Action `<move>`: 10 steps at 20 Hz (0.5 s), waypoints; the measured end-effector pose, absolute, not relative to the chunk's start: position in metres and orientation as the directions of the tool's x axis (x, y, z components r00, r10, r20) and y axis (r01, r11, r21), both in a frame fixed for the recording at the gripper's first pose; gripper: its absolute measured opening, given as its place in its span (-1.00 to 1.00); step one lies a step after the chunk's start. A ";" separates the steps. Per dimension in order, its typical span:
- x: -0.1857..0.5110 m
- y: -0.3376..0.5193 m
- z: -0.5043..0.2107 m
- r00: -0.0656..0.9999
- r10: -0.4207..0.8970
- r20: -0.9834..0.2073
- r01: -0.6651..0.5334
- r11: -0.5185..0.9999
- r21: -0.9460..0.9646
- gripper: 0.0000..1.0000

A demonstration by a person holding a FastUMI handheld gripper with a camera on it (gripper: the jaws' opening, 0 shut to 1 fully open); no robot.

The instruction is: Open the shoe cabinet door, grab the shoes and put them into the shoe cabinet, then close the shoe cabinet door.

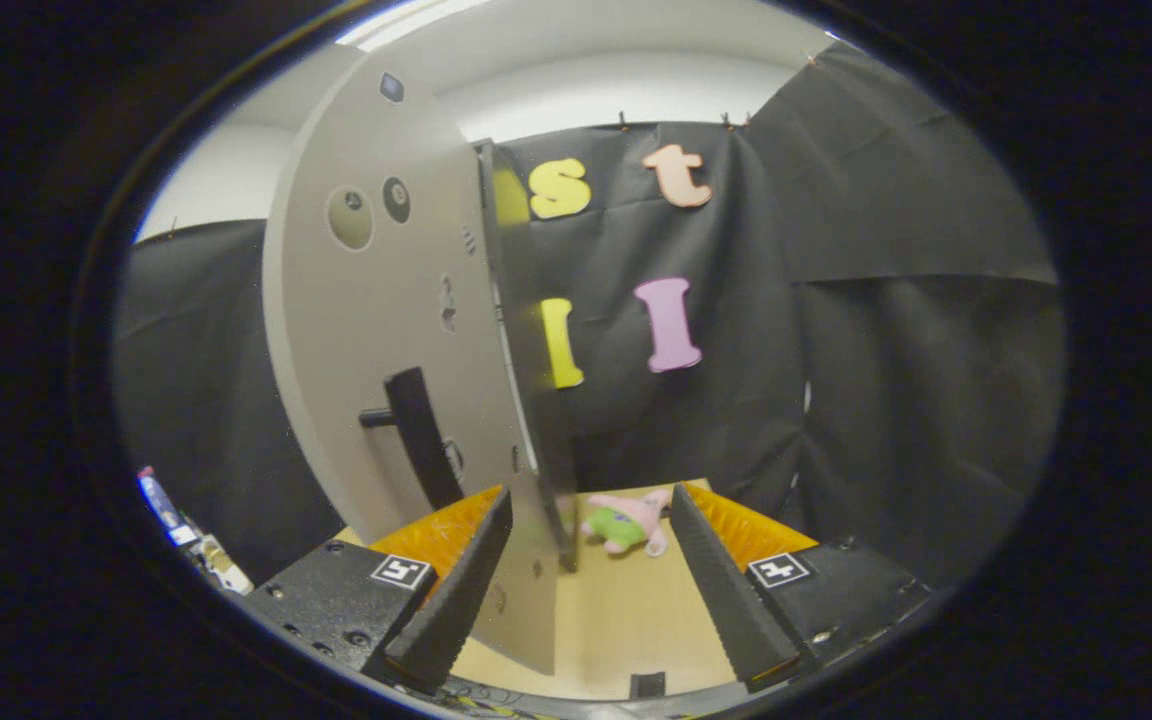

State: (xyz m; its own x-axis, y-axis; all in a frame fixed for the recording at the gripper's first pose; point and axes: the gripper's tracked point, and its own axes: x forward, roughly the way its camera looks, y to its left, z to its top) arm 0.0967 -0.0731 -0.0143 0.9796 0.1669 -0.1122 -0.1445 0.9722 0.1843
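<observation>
The grey shoe cabinet door (pixel 386 330) stands tall just ahead of me, turned so that its thin edge (pixel 526 400) faces me. A black handle (pixel 421 435) sticks out from its face, above my left finger (pixel 456 590). My gripper (pixel 591 490) is open. The door's lower edge reaches down between the fingers, close to the left one and well apart from the right finger (pixel 726 590). Nothing is pressed between them. What lies behind the door is hidden.
A pink and green plush toy (pixel 626 525) lies on the light wooden surface (pixel 626 620) beyond the fingertips, near the black cloth wall (pixel 886 350). Some small clutter (pixel 181 530) sits low at the far left.
</observation>
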 end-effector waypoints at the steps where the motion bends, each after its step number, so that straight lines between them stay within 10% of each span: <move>1: 0.091 -0.076 -0.018 0.980 0.157 -0.126 -0.140 0.981 0.135 1.00; 10: 0.090 -0.071 0.009 0.982 0.184 -0.046 -0.182 0.982 0.038 1.00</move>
